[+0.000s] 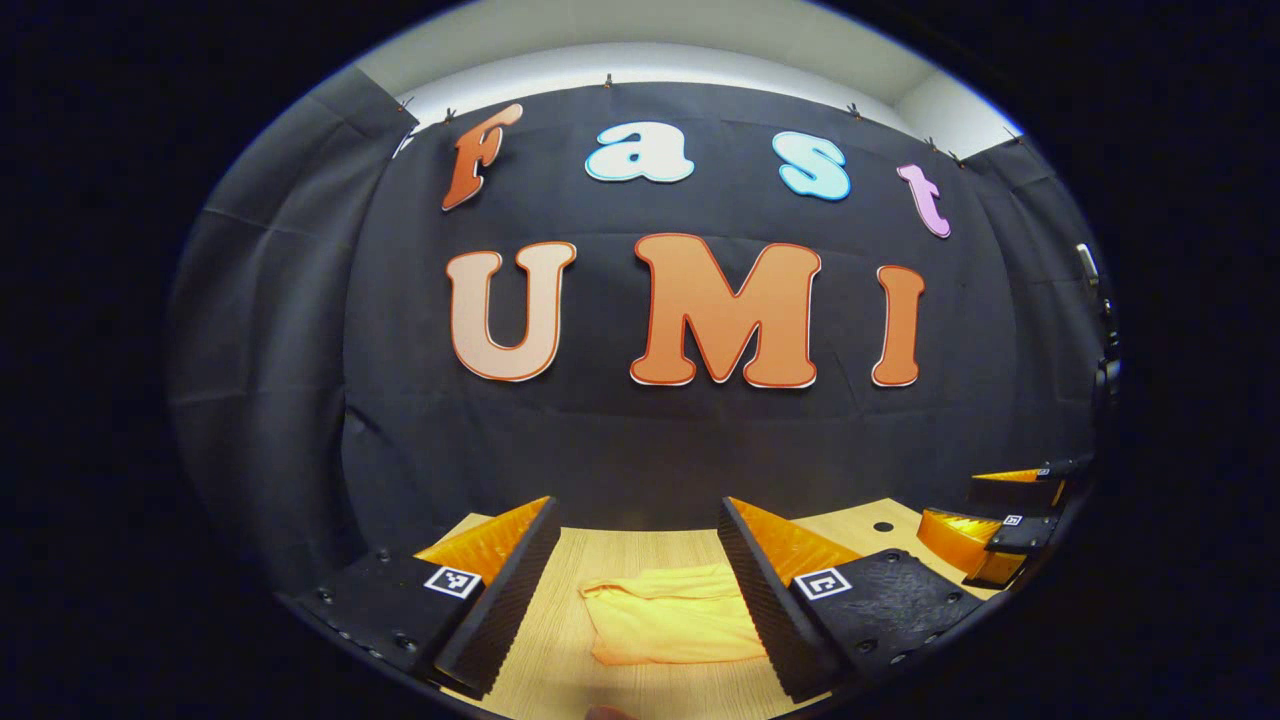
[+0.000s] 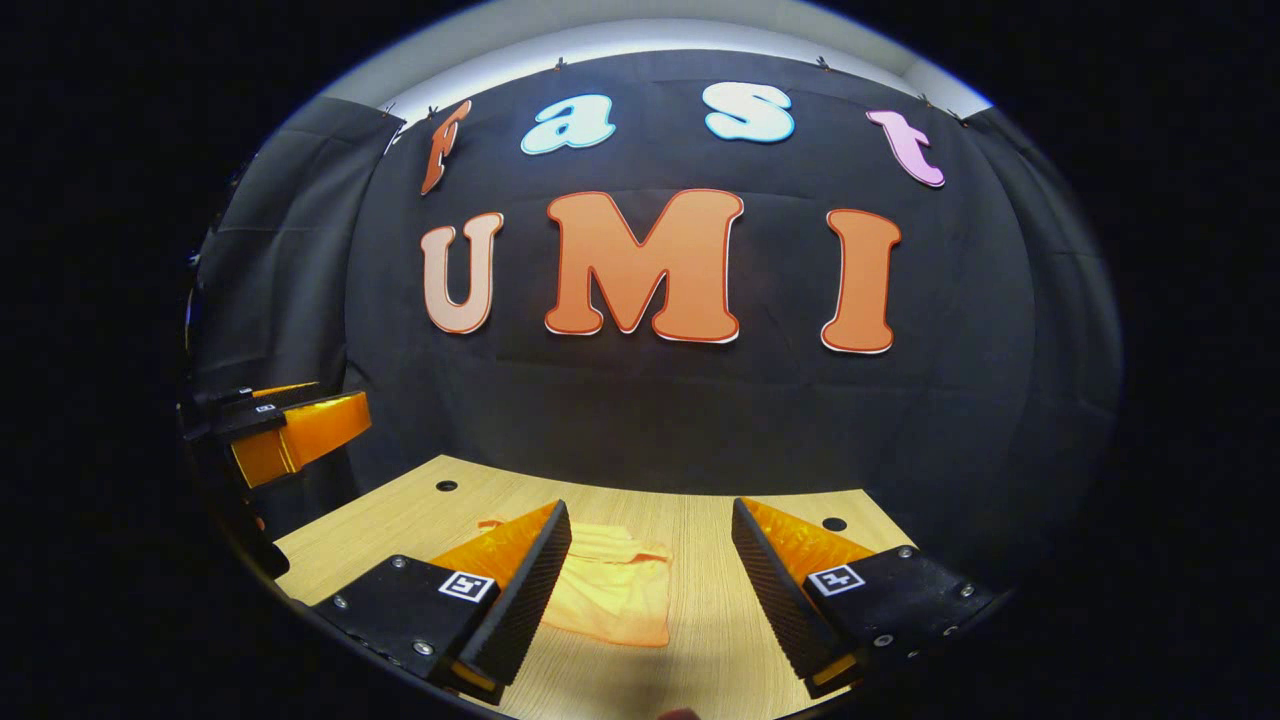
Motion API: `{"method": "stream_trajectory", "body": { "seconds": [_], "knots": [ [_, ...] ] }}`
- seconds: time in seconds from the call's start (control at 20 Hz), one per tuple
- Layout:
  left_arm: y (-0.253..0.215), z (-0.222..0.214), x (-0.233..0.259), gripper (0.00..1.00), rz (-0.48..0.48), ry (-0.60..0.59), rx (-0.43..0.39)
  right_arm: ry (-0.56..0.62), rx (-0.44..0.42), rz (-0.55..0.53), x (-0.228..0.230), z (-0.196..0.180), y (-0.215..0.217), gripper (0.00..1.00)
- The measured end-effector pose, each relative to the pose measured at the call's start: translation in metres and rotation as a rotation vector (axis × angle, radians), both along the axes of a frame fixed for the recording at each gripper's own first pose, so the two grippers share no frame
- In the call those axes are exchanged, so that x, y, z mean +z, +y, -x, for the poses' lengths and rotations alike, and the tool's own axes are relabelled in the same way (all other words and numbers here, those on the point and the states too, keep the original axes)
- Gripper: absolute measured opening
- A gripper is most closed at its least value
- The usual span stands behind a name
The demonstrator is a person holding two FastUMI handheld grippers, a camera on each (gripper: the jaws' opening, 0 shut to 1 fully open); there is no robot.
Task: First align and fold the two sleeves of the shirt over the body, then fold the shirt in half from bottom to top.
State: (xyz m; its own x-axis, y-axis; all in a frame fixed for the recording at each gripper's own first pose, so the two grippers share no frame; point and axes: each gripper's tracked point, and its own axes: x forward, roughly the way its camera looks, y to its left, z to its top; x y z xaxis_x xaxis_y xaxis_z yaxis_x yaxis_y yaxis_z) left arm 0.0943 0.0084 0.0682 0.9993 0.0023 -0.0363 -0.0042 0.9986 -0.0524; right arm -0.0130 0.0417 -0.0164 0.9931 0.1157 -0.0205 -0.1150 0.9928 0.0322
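Observation:
A yellow shirt [image 1: 675, 622] lies folded into a small rectangle on the wooden table [image 1: 610, 550], seen between my left gripper's fingers. My left gripper [image 1: 640, 520] is open above the table, holding nothing. In the right gripper view the same shirt [image 2: 615, 590] lies flat, partly hidden behind the left finger. My right gripper [image 2: 650, 520] is open too, with nothing between its fingers. The right gripper [image 1: 1010, 520] shows at the far right of the left gripper view, and the left gripper [image 2: 280, 425] at the far left of the right gripper view, both raised off the table.
The light wooden table [image 2: 700, 520] has small round holes near its back edge [image 2: 833, 524], [image 2: 446, 486], [image 1: 882, 527]. The black cloth wall stands close behind the table and wraps both sides.

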Motion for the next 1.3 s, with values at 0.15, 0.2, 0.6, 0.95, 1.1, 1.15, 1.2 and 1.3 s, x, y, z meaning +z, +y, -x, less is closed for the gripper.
{"method": "stream_trajectory", "body": {
  "seconds": [0.15, 0.2, 0.6, 0.95, 1.1, 1.15, 1.2, 1.3],
  "knots": [
    [-0.008, 0.015, -0.009, 0.98, -0.027, 0.012, 0.009, -0.027, 0.015, -0.005, -0.001, 0.012, 0.000, 0.98],
    [-0.011, 0.019, -0.013, 0.98, -0.031, 0.022, 0.004, -0.041, 0.025, -0.002, 0.002, 0.013, 0.002, 0.98],
    [-0.031, 0.068, -0.030, 0.98, -0.070, 0.041, 0.004, -0.089, 0.093, 0.029, -0.003, 0.033, 0.009, 0.98],
    [-0.030, 0.070, -0.029, 0.97, -0.104, 0.041, 0.033, -0.130, 0.107, 0.072, 0.002, 0.042, 0.008, 0.98],
    [-0.035, 0.075, -0.026, 0.97, -0.123, 0.020, 0.033, -0.123, 0.124, 0.068, 0.000, 0.046, 0.008, 0.98],
    [-0.036, 0.076, -0.026, 0.97, -0.133, 0.014, 0.031, -0.126, 0.127, 0.059, 0.000, 0.047, 0.009, 0.98],
    [-0.037, 0.075, -0.026, 0.97, -0.142, 0.011, 0.031, -0.132, 0.125, 0.052, 0.000, 0.048, 0.008, 0.98],
    [-0.042, 0.076, -0.027, 0.98, -0.153, 0.001, 0.023, -0.132, 0.126, 0.048, -0.002, 0.047, 0.007, 0.98]
  ]
}}
